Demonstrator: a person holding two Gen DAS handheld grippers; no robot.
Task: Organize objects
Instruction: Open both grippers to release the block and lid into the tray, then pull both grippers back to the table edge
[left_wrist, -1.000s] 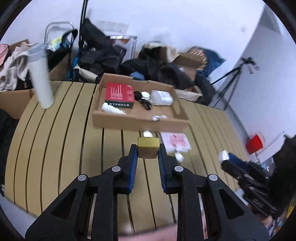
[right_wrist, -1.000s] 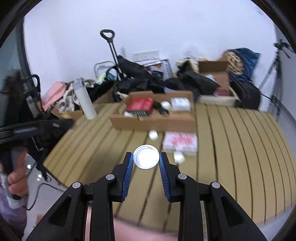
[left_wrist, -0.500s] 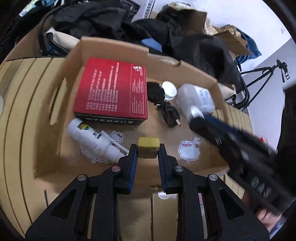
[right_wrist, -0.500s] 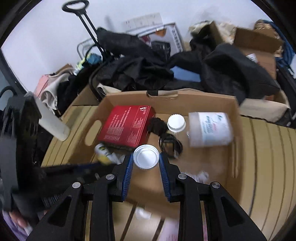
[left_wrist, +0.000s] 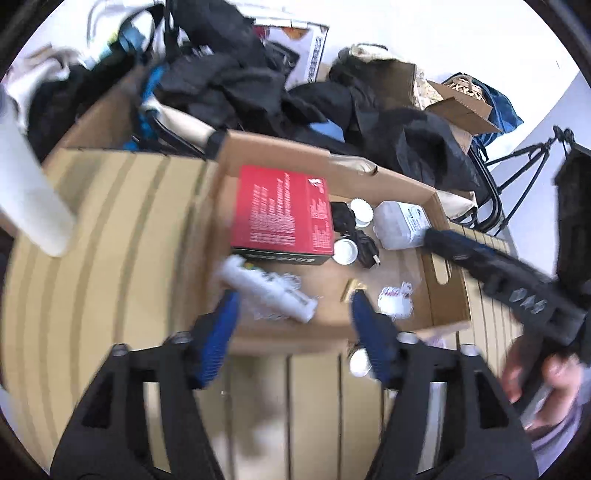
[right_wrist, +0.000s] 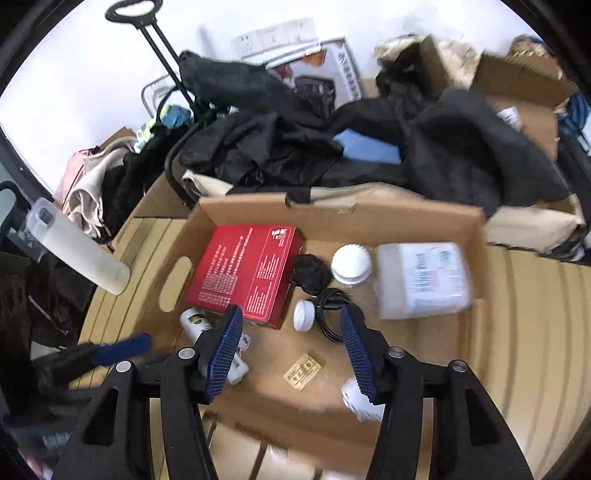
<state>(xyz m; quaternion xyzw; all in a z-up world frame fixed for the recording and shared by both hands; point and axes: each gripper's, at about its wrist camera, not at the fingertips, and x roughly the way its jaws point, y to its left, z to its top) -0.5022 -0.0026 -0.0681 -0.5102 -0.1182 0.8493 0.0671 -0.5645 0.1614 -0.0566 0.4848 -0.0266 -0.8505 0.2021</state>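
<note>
Both grippers hang over the cardboard box (right_wrist: 369, 218) on the slatted table (right_wrist: 535, 314), and both have just let go. Half a second ago the left gripper (left_wrist: 291, 314) pinched a small yellow block; now its jaws have just been opening and stand wide with nothing pressed between them. The block (left_wrist: 352, 290) lies on the box floor, touching or just short of the tip of the pad at 3 o'clock; the blur hides which. From the right wrist camera the same block (right_wrist: 303, 370) sits at about 6 o'clock in the box.

The right gripper (right_wrist: 291, 321) held a round white lid a moment ago. Its jaws have just been opening too, and the lid (right_wrist: 303, 315) now stands tilted on edge on the box floor between the spread pads, touching neither, just beside the black cable (right_wrist: 330, 314).

Also in the box: a red carton (right_wrist: 243, 273) toward 9 o'clock, a white bottle (left_wrist: 267, 288) lying below it, a white jar (right_wrist: 351, 263) near the middle, and a clear tub (right_wrist: 421, 278) at 3 o'clock. A second ago both grippers were back over bare table, well short of the box.
</note>
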